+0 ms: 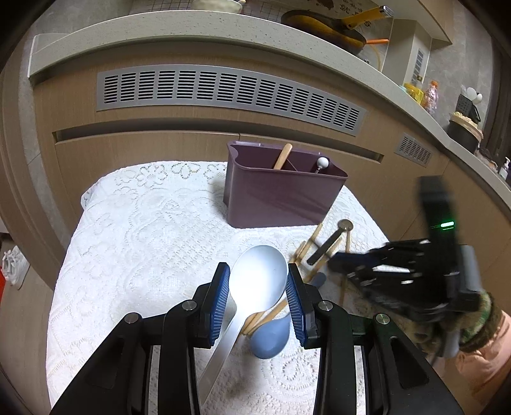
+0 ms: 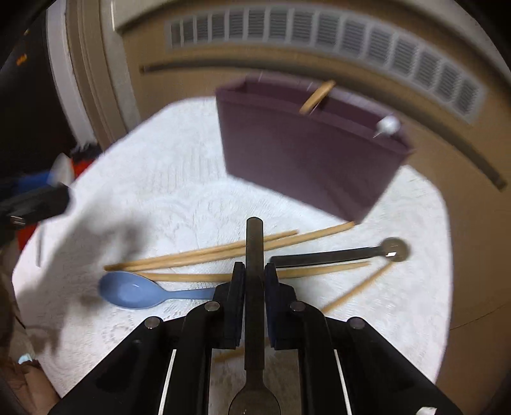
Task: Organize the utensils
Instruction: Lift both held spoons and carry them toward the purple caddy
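Observation:
My left gripper (image 1: 258, 287) is closed on the bowl of a large white spoon (image 1: 258, 274), held above the white lace cloth (image 1: 134, 242). My right gripper (image 2: 254, 274) is shut on the dark handle of a metal utensil (image 2: 254, 255), its head back under the camera. A purple divided holder (image 1: 281, 191) stands at the back with a wooden handle (image 1: 282, 156) and a white-knobbed utensil (image 1: 322, 163) in it. On the cloth lie a blue spoon (image 2: 134, 290), several wooden chopsticks (image 2: 204, 255) and a black-handled utensil with a round metal end (image 2: 338, 255).
Wooden cabinet fronts with grey vent grilles (image 1: 230, 92) rise behind the cloth. A counter (image 1: 191, 28) above carries a pan (image 1: 322, 28) and bottles. The right gripper's body (image 1: 402, 274) shows at the right of the left wrist view.

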{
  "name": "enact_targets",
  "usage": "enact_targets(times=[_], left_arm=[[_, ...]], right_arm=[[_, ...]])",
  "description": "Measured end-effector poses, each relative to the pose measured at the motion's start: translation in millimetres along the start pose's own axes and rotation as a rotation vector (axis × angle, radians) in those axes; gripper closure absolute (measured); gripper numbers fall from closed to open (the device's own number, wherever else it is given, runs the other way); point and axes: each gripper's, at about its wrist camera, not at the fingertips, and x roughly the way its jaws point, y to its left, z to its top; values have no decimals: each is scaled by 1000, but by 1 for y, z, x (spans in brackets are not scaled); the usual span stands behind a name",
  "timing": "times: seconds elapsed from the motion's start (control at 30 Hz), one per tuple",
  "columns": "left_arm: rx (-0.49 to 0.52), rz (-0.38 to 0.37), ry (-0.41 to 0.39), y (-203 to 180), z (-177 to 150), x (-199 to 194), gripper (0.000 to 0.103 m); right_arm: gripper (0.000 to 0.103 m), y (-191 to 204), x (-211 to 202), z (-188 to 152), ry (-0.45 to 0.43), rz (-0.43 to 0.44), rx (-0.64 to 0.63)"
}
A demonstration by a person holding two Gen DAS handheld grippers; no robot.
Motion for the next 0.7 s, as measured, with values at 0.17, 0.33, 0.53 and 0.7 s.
enact_targets(times=[0.17, 0.33, 0.53, 0.7], left_arm=[[0, -21, 1, -9, 2, -2, 67], [7, -29, -10, -20, 4, -10, 67], [10, -31, -35, -30, 11, -19, 67], [23, -29, -66, -34, 21, -27, 67]], right_arm=[[92, 0, -54, -2, -129, -27, 18], [92, 1, -93, -6, -210, -41, 22], [92, -3, -122, -7, -285, -40, 39], [92, -4, -137, -3, -334, -46, 45]])
